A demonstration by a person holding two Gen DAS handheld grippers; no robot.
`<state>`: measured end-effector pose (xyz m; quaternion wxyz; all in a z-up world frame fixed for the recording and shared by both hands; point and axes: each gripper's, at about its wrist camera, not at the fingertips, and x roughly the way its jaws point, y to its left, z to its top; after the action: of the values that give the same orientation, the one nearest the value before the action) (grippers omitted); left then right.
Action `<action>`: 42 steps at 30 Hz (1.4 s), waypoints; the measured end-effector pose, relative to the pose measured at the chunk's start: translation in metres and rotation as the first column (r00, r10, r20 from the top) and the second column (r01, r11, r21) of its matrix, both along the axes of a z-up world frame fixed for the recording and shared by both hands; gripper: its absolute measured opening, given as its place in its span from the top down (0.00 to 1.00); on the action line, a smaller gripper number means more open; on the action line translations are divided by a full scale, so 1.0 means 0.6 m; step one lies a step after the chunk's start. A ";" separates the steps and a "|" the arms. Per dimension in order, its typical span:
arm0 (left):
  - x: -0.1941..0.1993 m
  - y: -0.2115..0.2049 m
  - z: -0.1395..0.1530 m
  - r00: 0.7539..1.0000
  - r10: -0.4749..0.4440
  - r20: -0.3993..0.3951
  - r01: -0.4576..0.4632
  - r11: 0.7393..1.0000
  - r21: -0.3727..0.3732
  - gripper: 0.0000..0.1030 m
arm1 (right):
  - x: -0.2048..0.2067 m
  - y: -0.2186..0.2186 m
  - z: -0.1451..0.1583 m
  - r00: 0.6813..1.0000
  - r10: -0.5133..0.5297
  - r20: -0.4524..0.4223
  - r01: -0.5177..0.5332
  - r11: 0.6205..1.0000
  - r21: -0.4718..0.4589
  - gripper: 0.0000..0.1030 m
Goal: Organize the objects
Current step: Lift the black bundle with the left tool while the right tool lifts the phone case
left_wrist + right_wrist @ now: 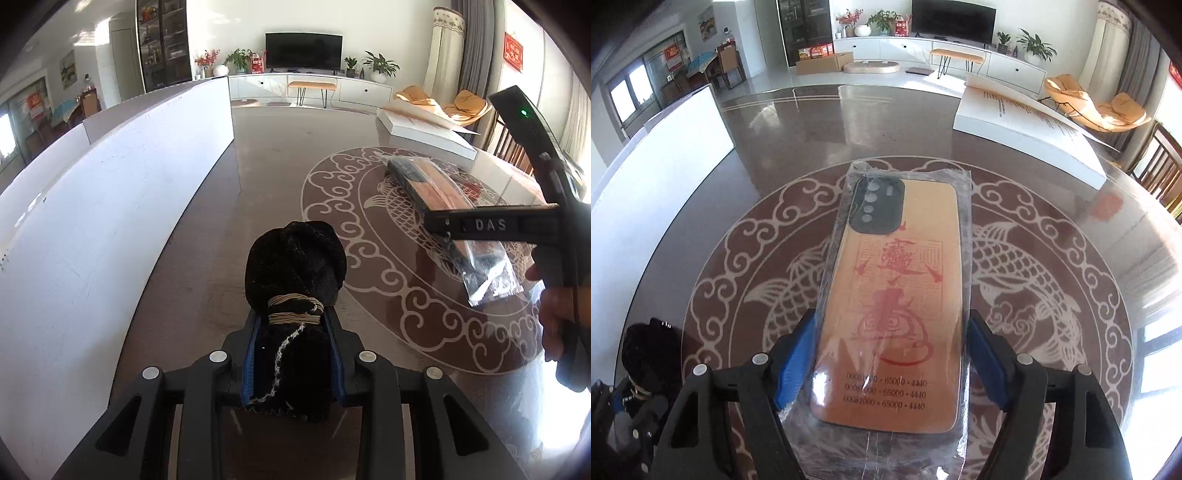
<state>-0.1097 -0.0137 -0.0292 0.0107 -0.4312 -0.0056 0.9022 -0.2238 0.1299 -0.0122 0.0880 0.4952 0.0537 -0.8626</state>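
a: nearest to the left camera, the left gripper (pixel 293 363) has its jaws narrow, clamped on a black fuzzy pouch (pixel 295 266) that is tied with beige cord. the pouch hangs just over the table (pixel 207 258).

b: and the right gripper (pixel 892 363)?

a: its blue pads (pixel 792 363) stand at both sides of the phone case (pixel 897 295), which is in a clear plastic bag. the left pad seems to touch the bag, the right one is at the edge of the plastic. i cannot tell if they press already. the case lies on the fish pattern in the middle of the table.

b: so how far is the organizing?

a: i judge it is early. one thing is in a grip, the second is only about to be taken, and no thing is put in a final place yet. the white box wall (pixel 110 192) at the left may be the goal, but this is only my guess.

b: any writing?

a: on the case, red chinese characters that i cannot read well, and under them three lines, something like "00081000 · 65000 · 4440". on the right gripper's bar, in the left view, "das". farther, a white flat box (pixel 1027 136) with small text, too small to read.
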 end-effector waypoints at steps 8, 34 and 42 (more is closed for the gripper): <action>0.013 -0.008 0.001 1.000 -0.006 0.014 0.005 0.998 0.061 0.70 | 0.280 0.052 -0.004 0.995 -0.006 -0.099 0.004 1.000 -0.017 0.25; 0.011 0.004 -0.013 0.997 0.023 0.069 -0.022 0.999 -0.025 0.00 | 0.307 0.089 -0.019 0.995 -0.062 -0.078 0.061 0.998 -0.015 0.00; 0.012 0.004 -0.012 0.997 0.023 0.069 -0.022 0.999 -0.025 0.00 | 0.307 0.089 -0.019 0.995 -0.063 -0.079 0.062 0.998 -0.014 0.00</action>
<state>-0.1027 -0.0110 -0.0364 -0.0048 -0.4621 0.0002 0.8868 -0.0396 0.1833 -0.0235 0.0620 0.4616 0.0365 -0.8842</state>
